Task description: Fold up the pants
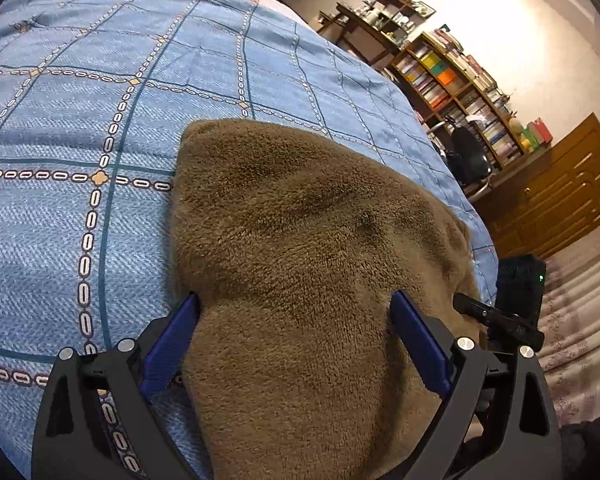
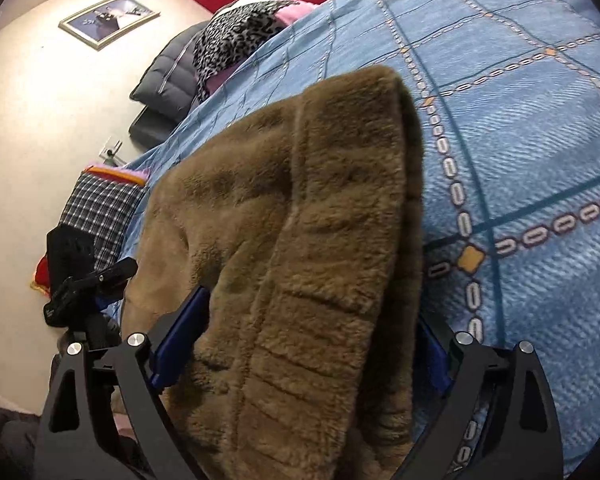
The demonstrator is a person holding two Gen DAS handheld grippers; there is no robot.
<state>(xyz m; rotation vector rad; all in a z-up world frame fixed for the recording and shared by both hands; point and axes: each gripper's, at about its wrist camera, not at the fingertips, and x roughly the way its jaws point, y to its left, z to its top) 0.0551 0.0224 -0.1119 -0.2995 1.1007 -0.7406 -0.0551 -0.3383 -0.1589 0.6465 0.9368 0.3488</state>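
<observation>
Bedroom, blue plaid bedspread (image 1: 80, 120) – fuzzy brown pants (image 1: 300, 240) piled from center toward 6 o'clock. Left gripper (image 1: 296, 304) and right gripper (image 2: 312, 308) both spread wide, fleece bunched between the blue fingers (image 1: 172, 340) – not clamped.

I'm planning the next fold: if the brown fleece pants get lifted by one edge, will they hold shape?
Probably not: the pants drape softly over the bedspread, so they likely sag. The thick pile suggests bulk. The fuzzy surface should grip the fingers, not slip.
</observation>
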